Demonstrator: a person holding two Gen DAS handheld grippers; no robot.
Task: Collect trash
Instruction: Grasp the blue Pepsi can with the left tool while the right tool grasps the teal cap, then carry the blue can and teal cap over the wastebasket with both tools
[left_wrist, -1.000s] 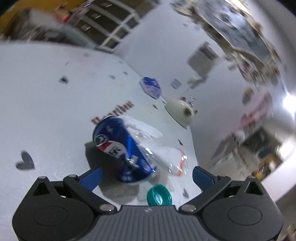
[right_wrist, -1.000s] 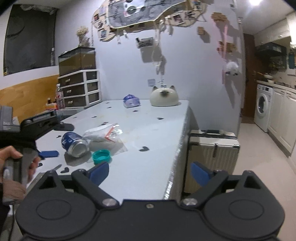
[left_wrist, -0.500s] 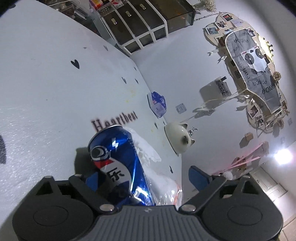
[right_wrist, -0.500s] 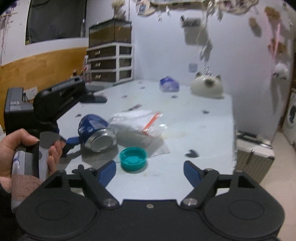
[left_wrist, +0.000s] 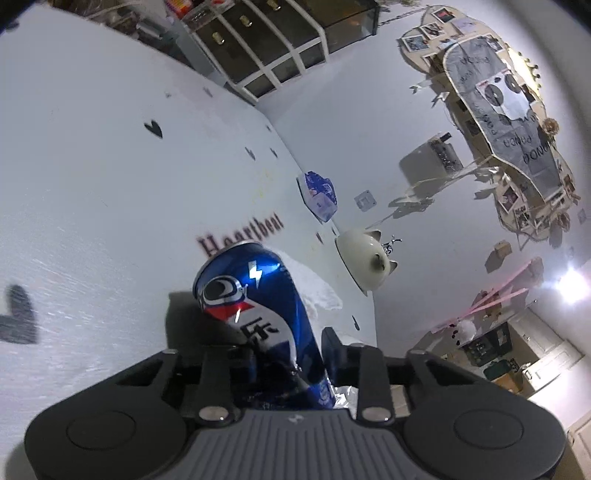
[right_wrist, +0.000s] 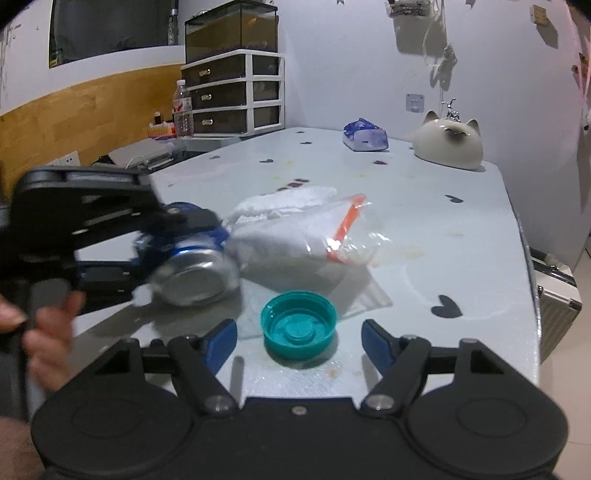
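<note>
A blue soda can (left_wrist: 258, 317) lies on its side on the white table (left_wrist: 92, 177). My left gripper (left_wrist: 284, 354) is shut on the can near its base. In the right wrist view the can (right_wrist: 192, 266) shows its silver bottom, with the left gripper (right_wrist: 110, 229) clamped around it. A clear plastic bag (right_wrist: 295, 229) with an orange strip lies right of the can, touching it. A teal bottle cap (right_wrist: 299, 325) lies open side up on the table. My right gripper (right_wrist: 299, 339) is open, with the cap between its blue fingertips (right_wrist: 221, 339).
A white cat figurine (right_wrist: 448, 146) and a blue-white packet (right_wrist: 365, 136) sit at the table's far end by the wall. A drawer unit (right_wrist: 232, 99) and water bottle (right_wrist: 183, 110) stand beyond the left side. The table's right edge (right_wrist: 524, 258) drops to a suitcase (right_wrist: 557, 288).
My left gripper moved in over the can and closed on it. My right gripper advanced toward the teal cap, which now sits between its open fingers.
</note>
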